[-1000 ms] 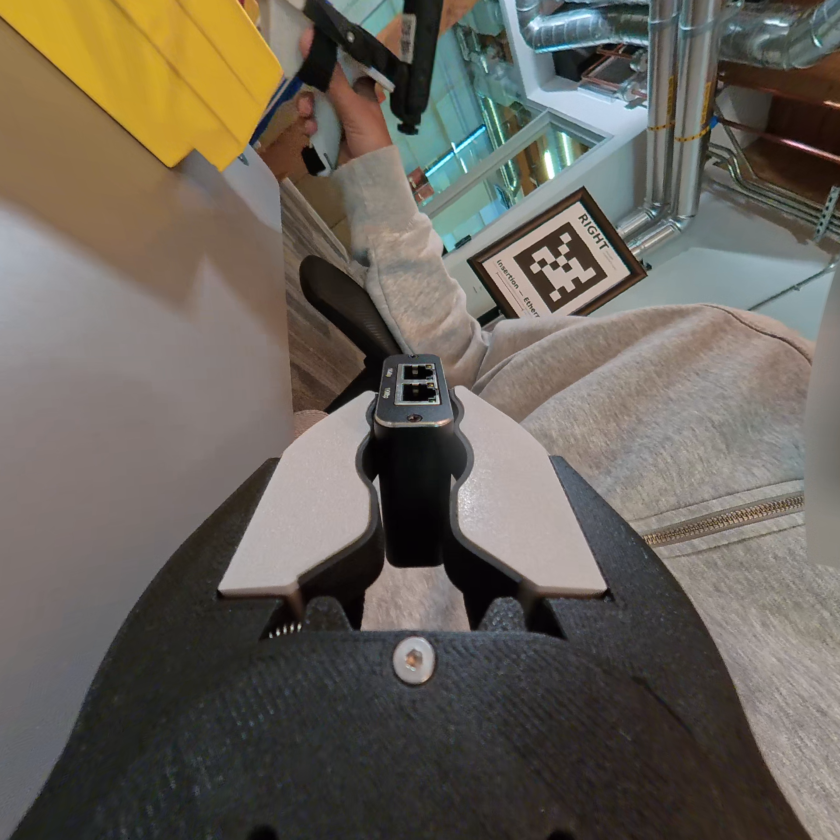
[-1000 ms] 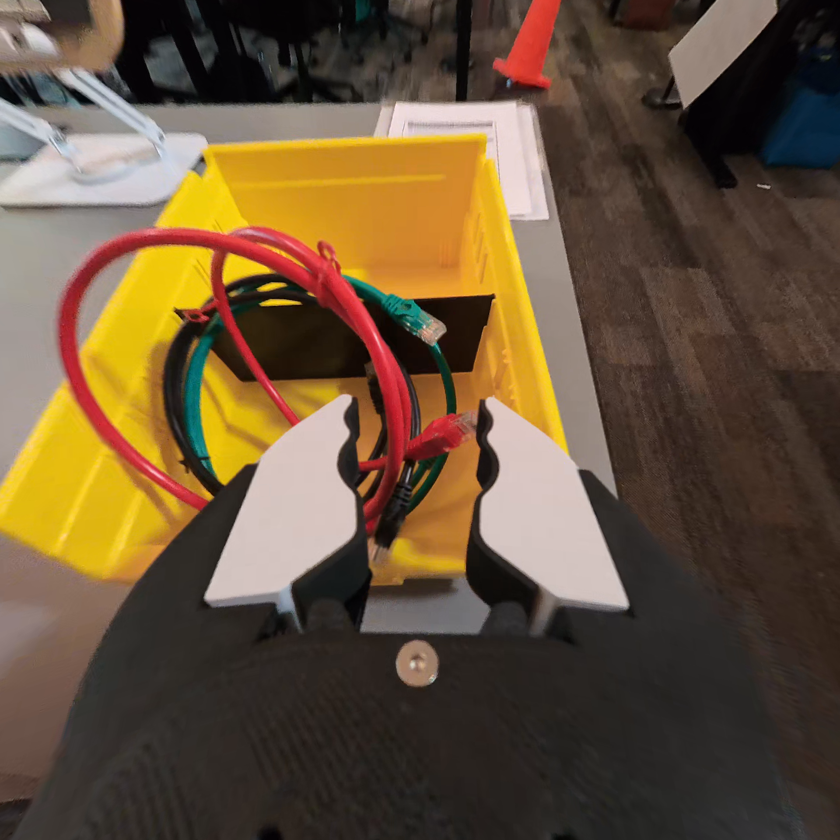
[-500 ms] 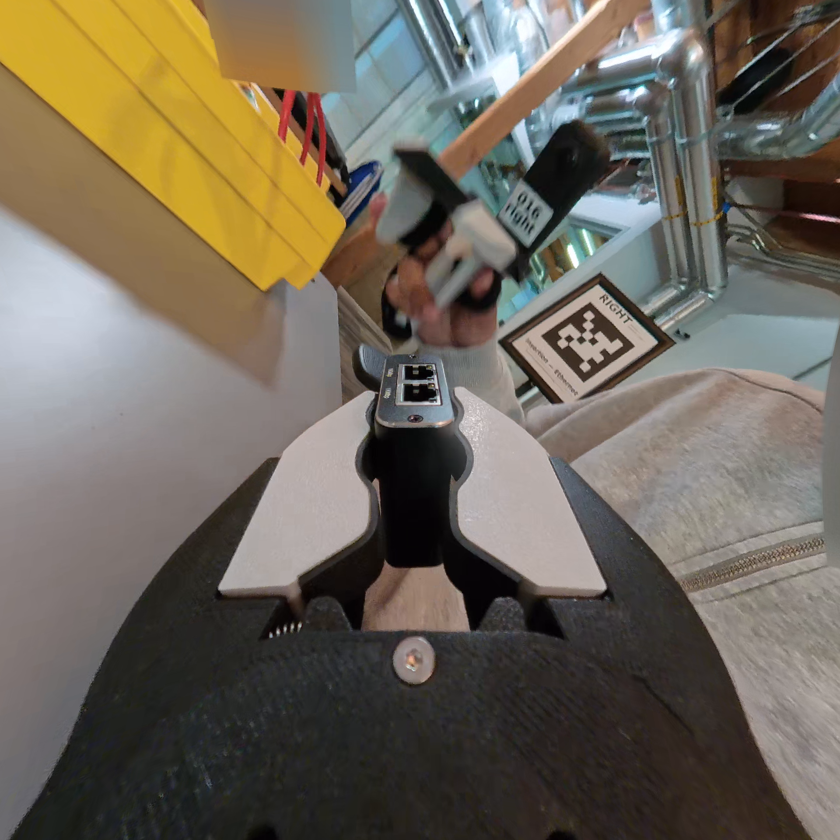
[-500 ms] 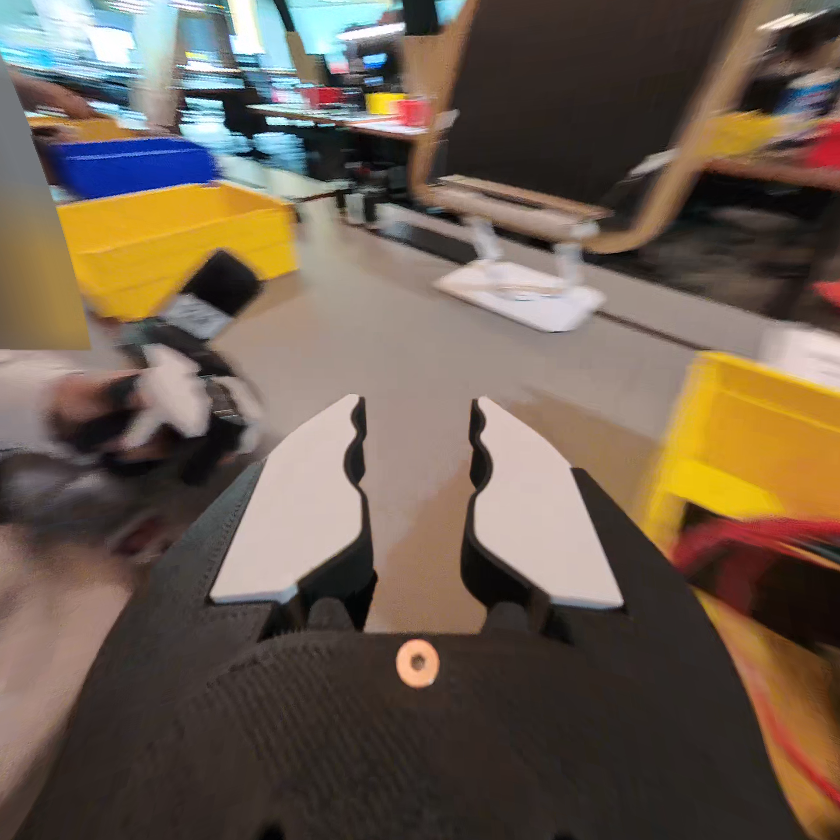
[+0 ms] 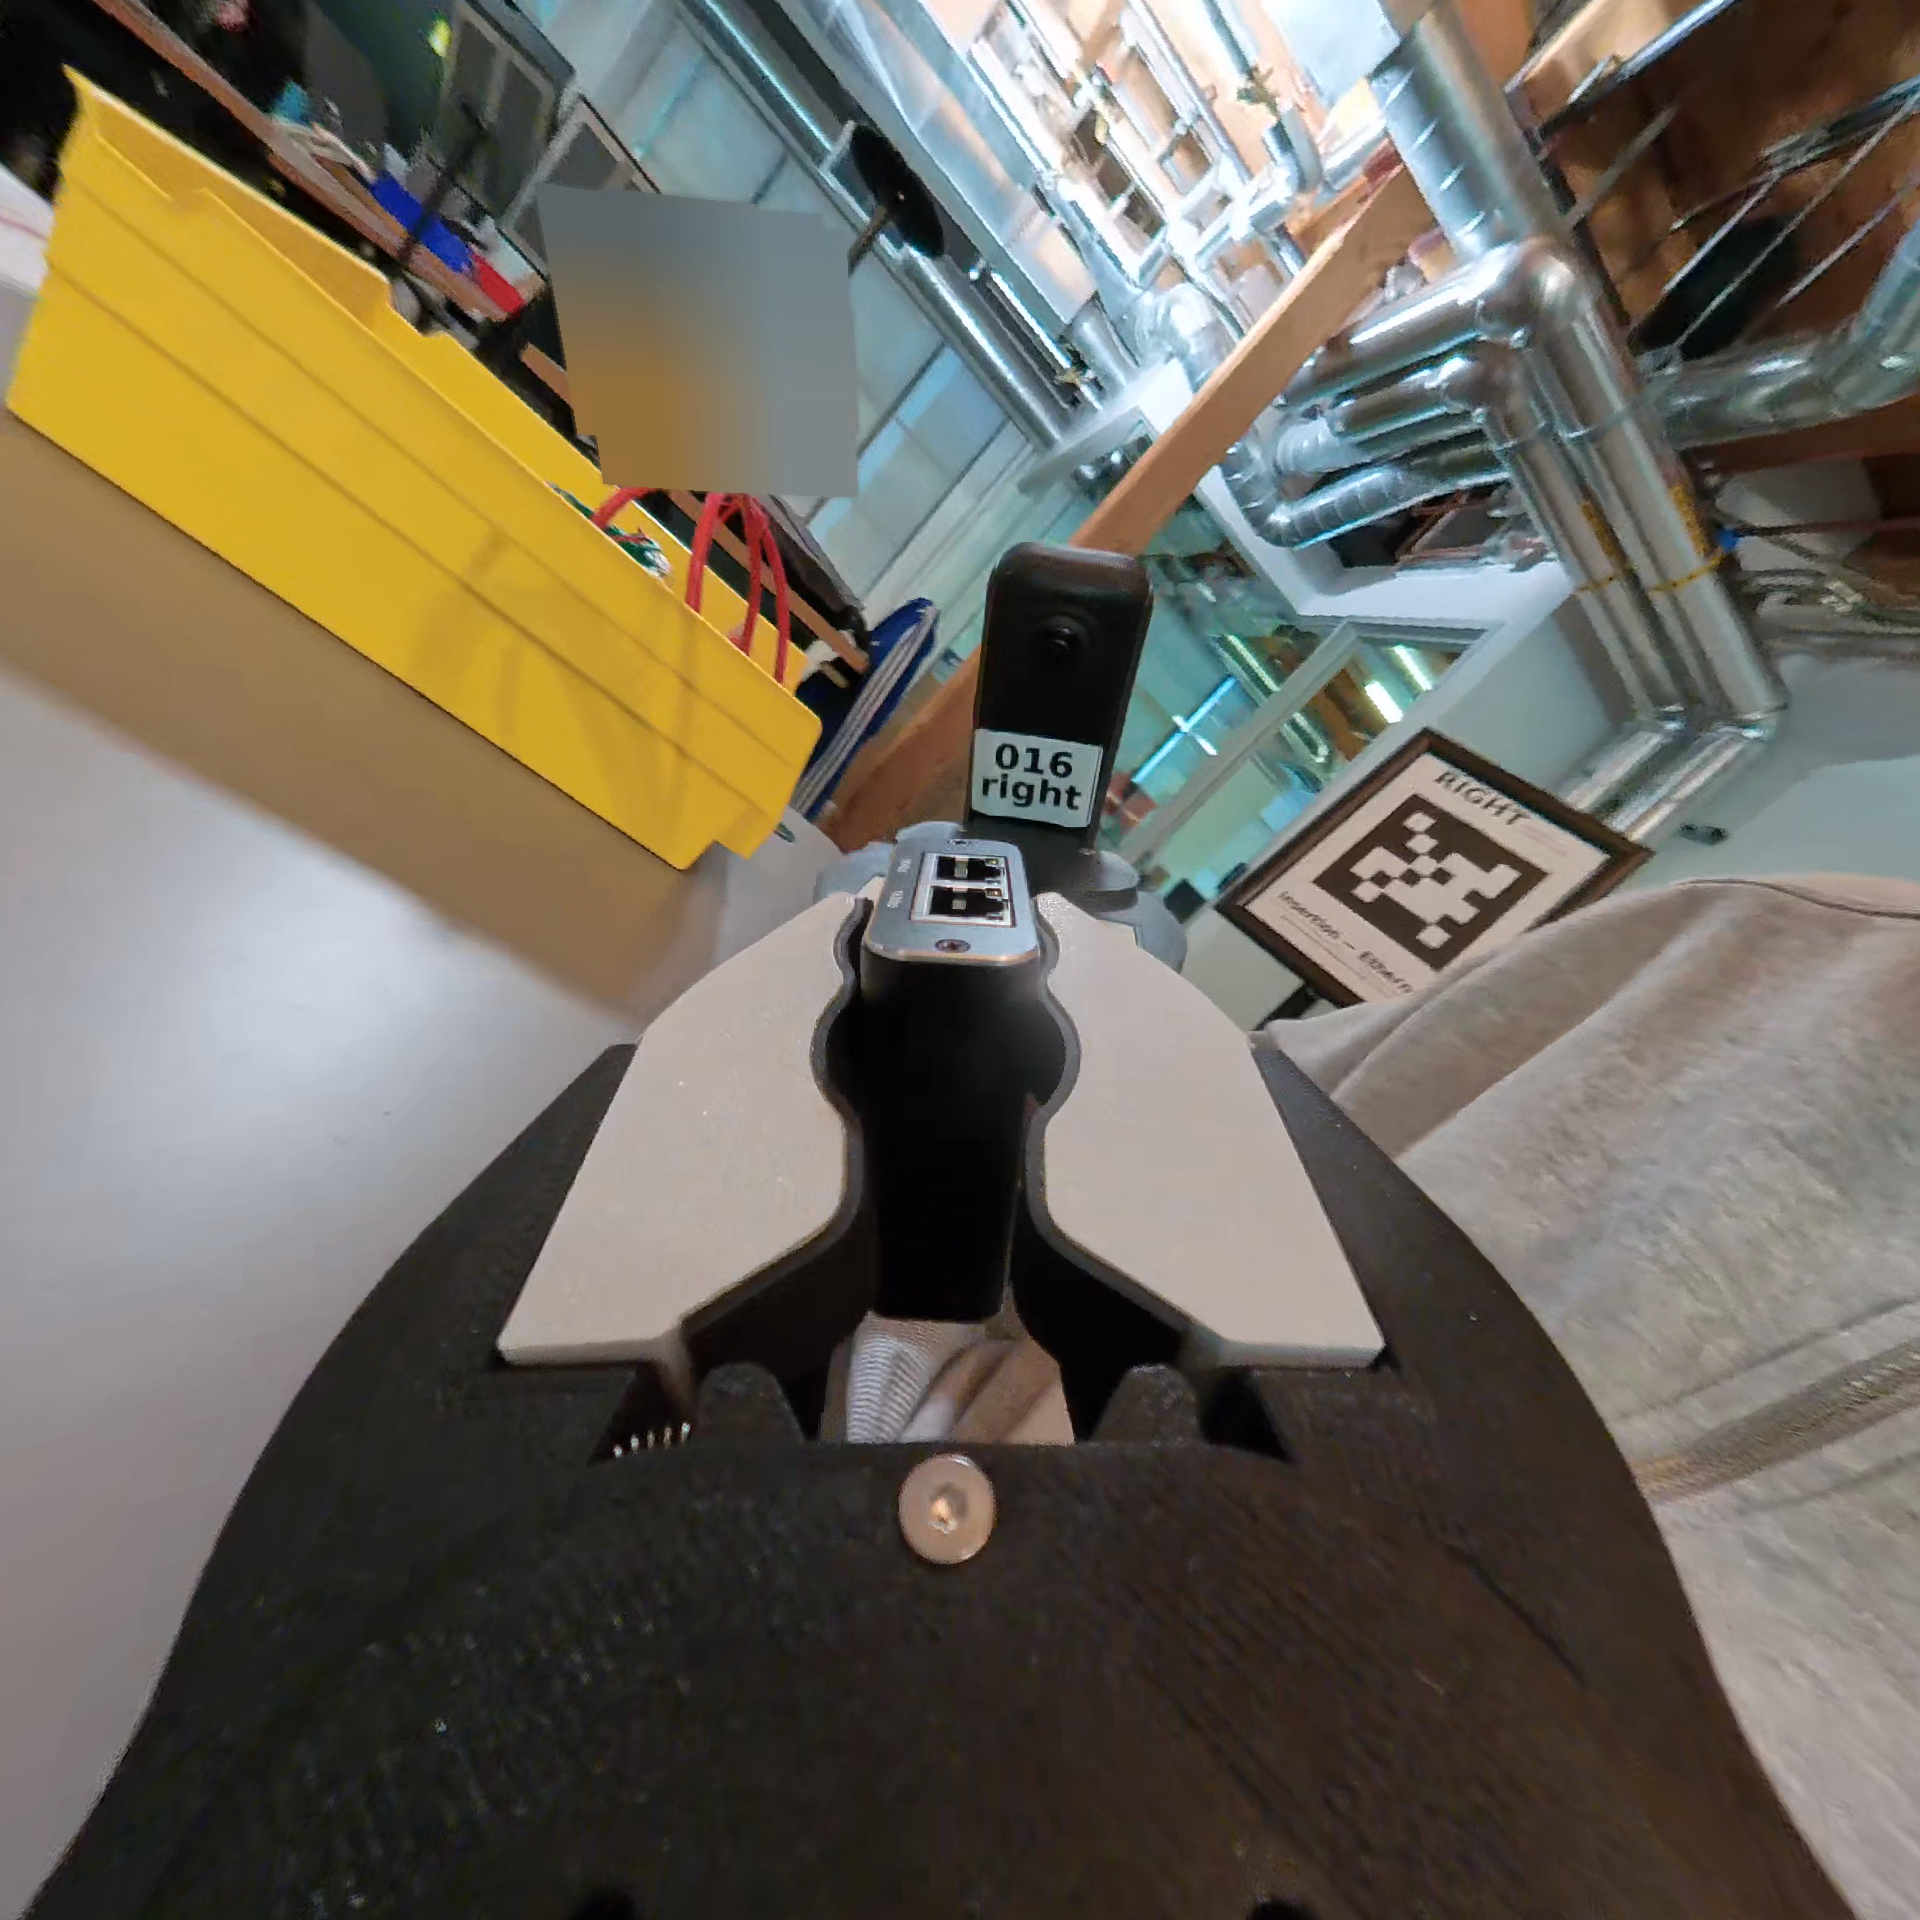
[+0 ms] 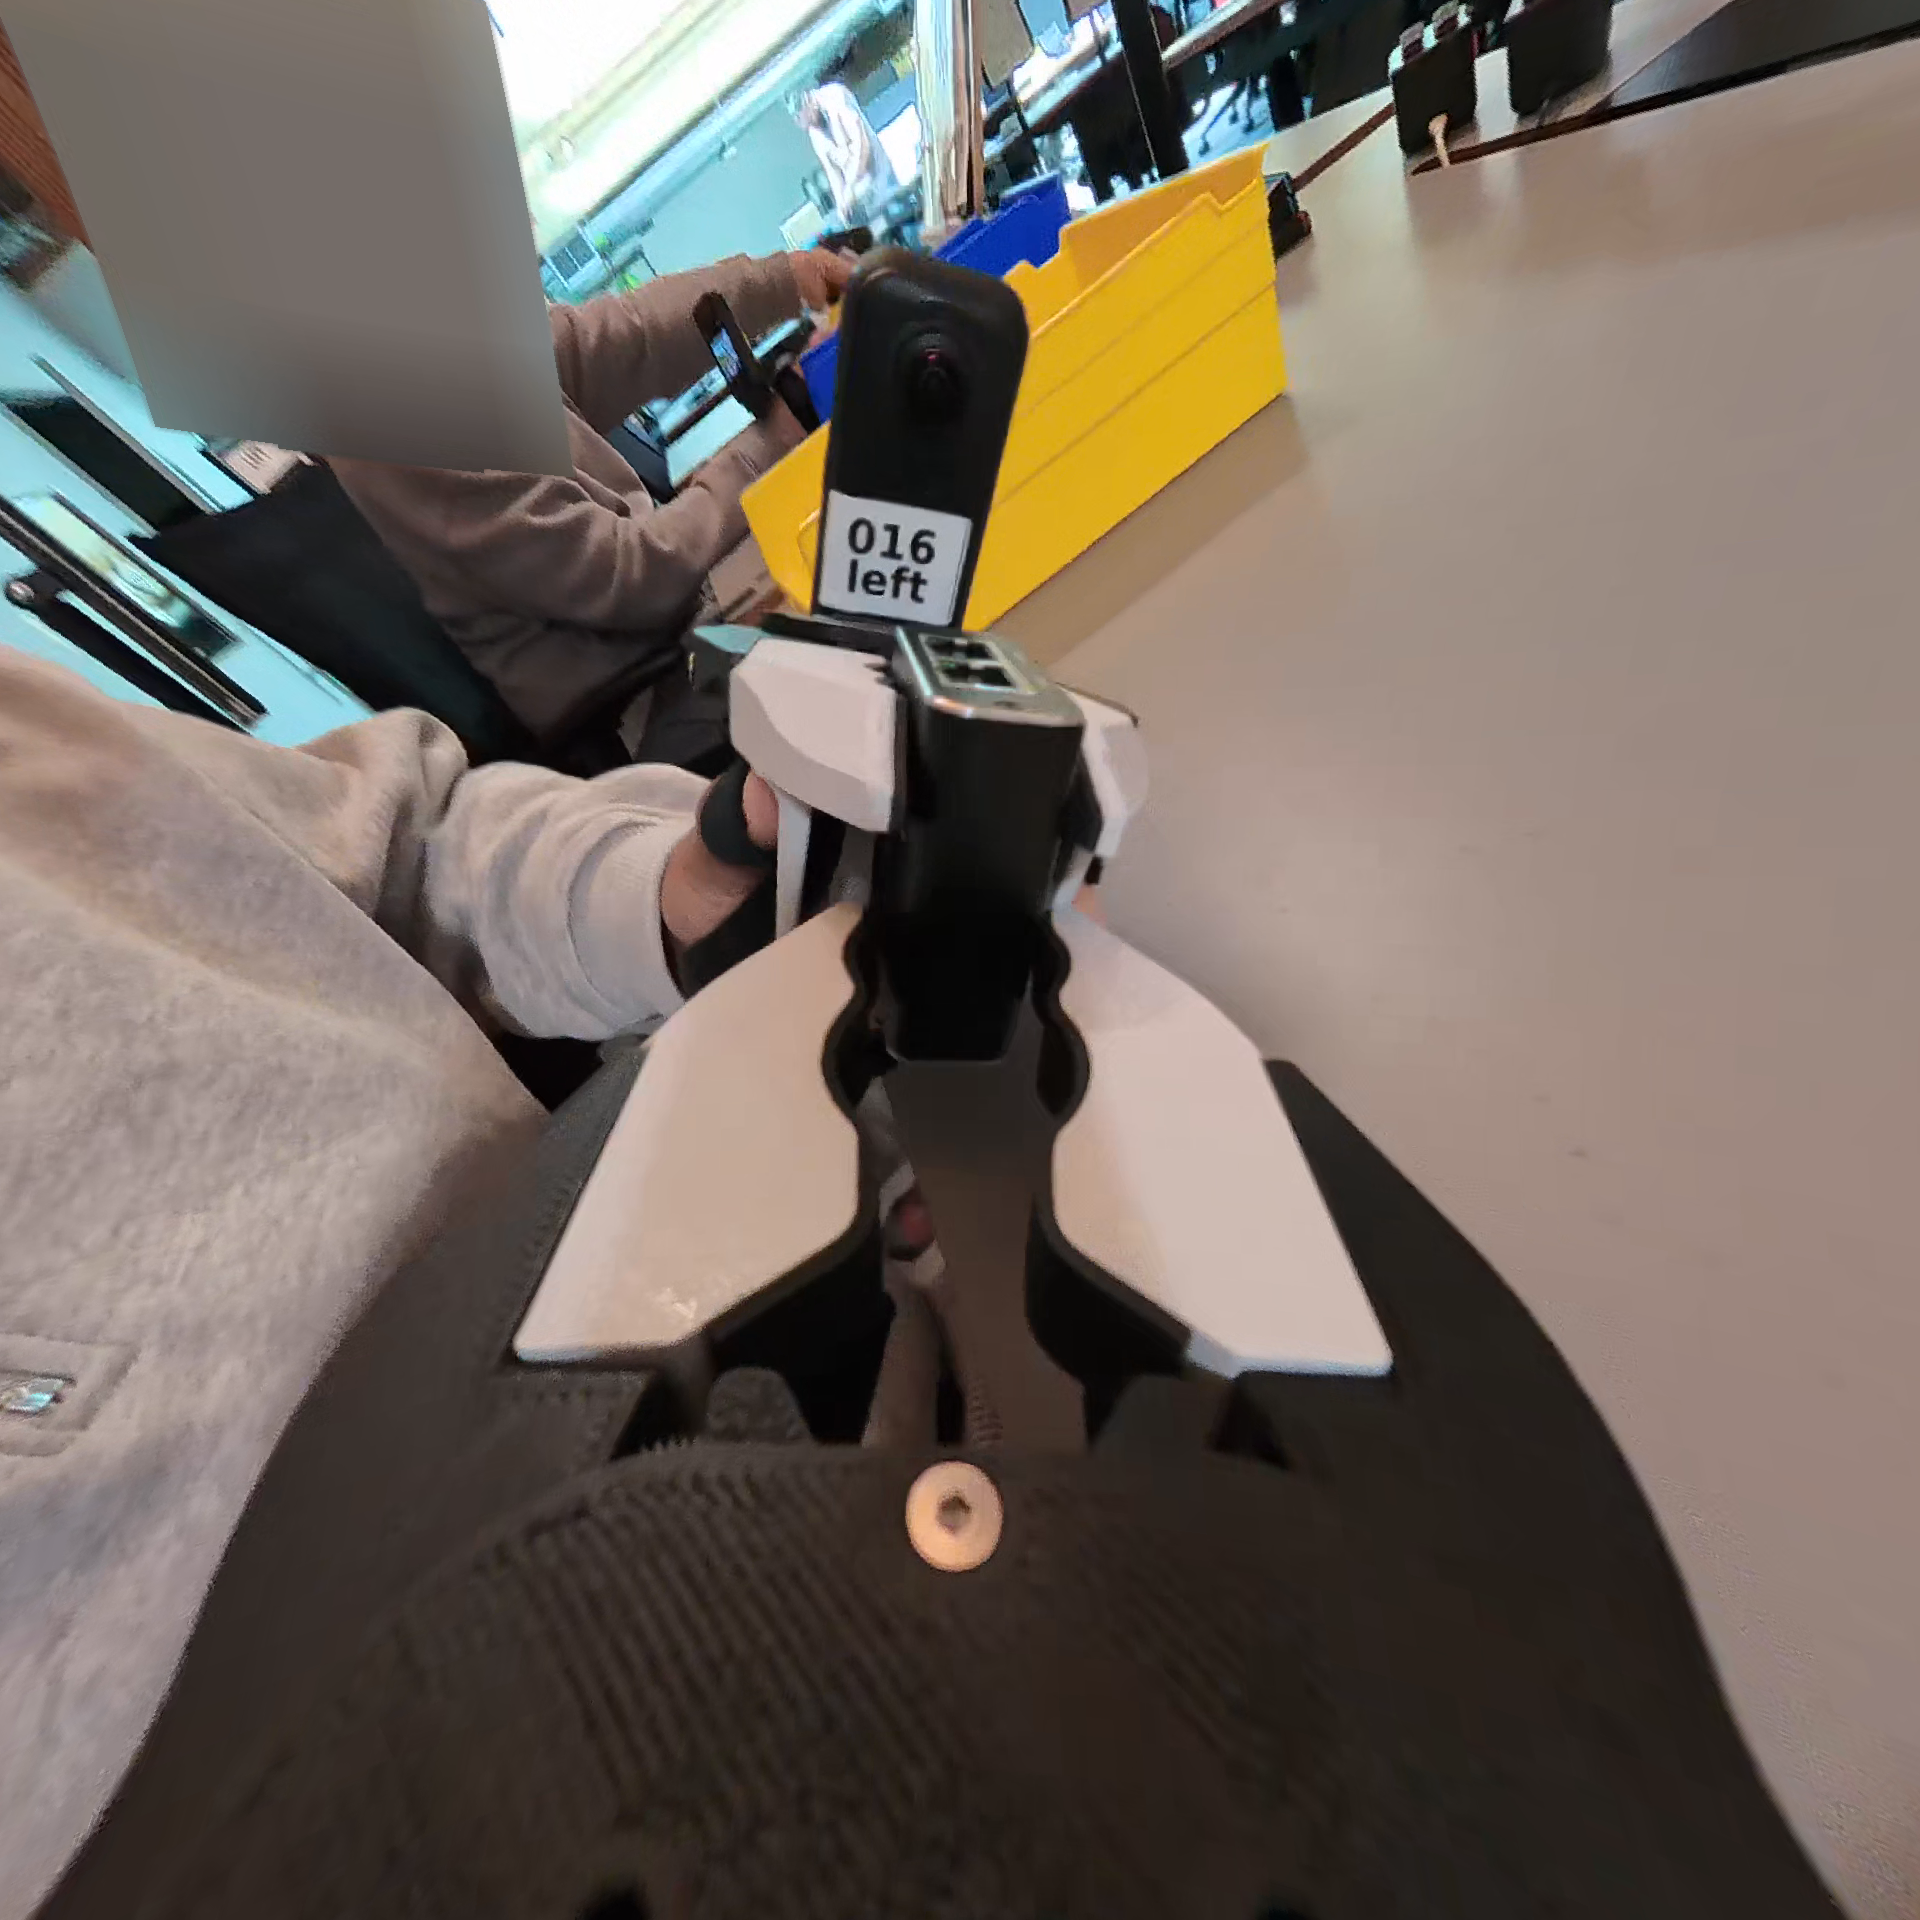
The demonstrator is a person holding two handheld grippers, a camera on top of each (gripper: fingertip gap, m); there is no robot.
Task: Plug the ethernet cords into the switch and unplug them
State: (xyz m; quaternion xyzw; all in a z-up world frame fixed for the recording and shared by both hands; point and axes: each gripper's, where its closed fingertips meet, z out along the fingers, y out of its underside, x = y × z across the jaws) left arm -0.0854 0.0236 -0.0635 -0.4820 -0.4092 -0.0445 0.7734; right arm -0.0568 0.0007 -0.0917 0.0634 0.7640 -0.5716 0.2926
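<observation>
Switch (image 5: 951, 1049), a small black box with two empty ports facing away, sits clenched in the left tongs (image 5: 948, 925) above the surface (image 5: 208, 1039). The right tongs (image 6: 954, 956) bracket its other end, contact unclear, so it looks like a handover or regrip. Cords (image 5: 743, 566) lie in the yellow bin (image 5: 364, 488). Next the right tongs must fetch a plug.

Switch (image 5: 951, 1081): a slim black box with a silver end plate bearing two empty stacked ports, clamped lengthwise between the left gripper (image 5: 948, 935) fingers, its port end projecting just past their tips. Its rear end sits between the right gripper (image 6: 951, 987) fingertips. Red ethernet cord (image 5: 743, 582) loops rise from the yellow bin (image 5: 343, 499), ahead-left of the left gripper.
</observation>
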